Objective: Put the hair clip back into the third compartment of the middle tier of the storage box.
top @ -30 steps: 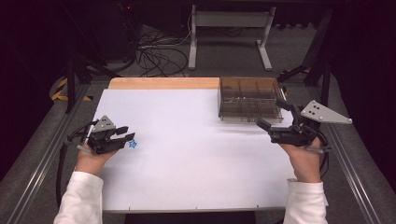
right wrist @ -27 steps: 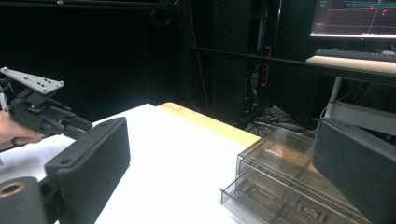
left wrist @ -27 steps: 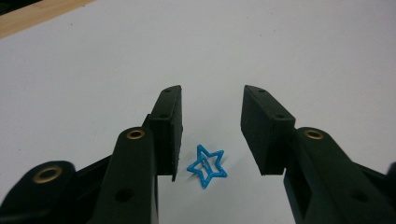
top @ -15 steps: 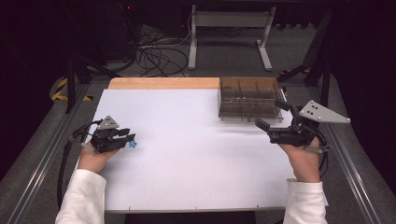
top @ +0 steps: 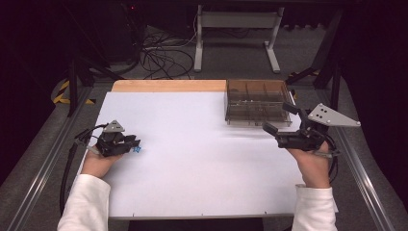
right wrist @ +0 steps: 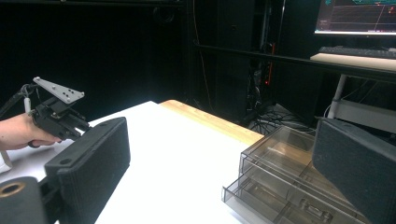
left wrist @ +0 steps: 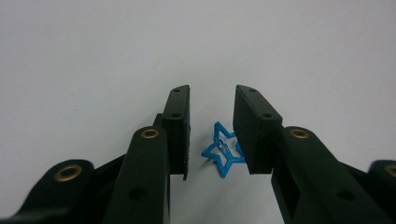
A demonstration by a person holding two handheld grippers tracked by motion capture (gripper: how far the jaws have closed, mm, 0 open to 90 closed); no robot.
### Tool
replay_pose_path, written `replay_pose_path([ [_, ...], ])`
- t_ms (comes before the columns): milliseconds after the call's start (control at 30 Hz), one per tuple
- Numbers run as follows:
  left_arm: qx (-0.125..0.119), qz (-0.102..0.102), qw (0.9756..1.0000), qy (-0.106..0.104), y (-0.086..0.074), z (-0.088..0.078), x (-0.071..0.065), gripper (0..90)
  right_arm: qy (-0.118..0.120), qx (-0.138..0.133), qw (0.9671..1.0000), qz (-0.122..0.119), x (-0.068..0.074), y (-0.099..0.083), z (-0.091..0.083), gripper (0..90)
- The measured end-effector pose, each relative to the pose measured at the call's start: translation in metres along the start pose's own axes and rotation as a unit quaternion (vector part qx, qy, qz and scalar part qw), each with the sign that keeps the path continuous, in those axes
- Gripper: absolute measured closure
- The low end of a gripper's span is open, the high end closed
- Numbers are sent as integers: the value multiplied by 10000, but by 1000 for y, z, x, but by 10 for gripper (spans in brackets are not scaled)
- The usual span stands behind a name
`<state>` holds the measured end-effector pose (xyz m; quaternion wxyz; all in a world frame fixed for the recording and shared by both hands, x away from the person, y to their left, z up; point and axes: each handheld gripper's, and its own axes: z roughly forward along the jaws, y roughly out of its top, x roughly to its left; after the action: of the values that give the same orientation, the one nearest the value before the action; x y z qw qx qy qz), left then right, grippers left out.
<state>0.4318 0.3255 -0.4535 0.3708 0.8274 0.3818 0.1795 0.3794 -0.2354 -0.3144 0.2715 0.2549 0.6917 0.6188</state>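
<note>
In the left gripper view, the left hand-held gripper [left wrist: 211,133] is lowered to the white counter [left wrist: 93,56], its jaws partly open with a narrow gap between them. A small blue star-shaped clip [left wrist: 222,150] lies flat on the counter in that gap, close against the right-hand jaw; whether that jaw touches it cannot be told, and the jaws have not closed on it. From above, the same clip [top: 137,149] shows as a blue speck right at the tips of the left hand-held gripper [top: 132,144], which a hand [top: 96,162] in a white sleeve holds near the counter's left edge.

The right hand-held gripper [top: 279,118] is well apart from it, raised over the right side of the counter, its jaws spread wide and holding nothing. Just beyond its jaws sits a clear plastic organizer box [top: 257,102] with several compartments, at the far right corner of the counter. In the right gripper view the box [right wrist: 280,182] lies between and ahead of the two wide jaws, with the left hand-held gripper [right wrist: 81,128] farther off to the left. Past the counter's far wooden edge [top: 168,85], cables [top: 163,57] lie on the floor.
</note>
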Motion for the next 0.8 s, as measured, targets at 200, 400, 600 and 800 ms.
replay_pose_path([
  [200, 76, 19, 9999, -94, -1, 5, 1, 689, 8, 9, 10000, -9, 0, 0, 0, 52],
  [400, 164, -40, 9997, -199, -3, 7, 3, 719, 32, 5, 10000, 33, 0, -1, 1, 52],
  [600, 267, -101, 9992, -293, -5, 8, 4, 750, 64, -10, 10000, 47, -1, -1, 0, 52],
  [800, 297, -73, 9989, -349, -5, 10, 4, 787, 59, -44, 9999, 81, -2, -1, 0, 52],
])
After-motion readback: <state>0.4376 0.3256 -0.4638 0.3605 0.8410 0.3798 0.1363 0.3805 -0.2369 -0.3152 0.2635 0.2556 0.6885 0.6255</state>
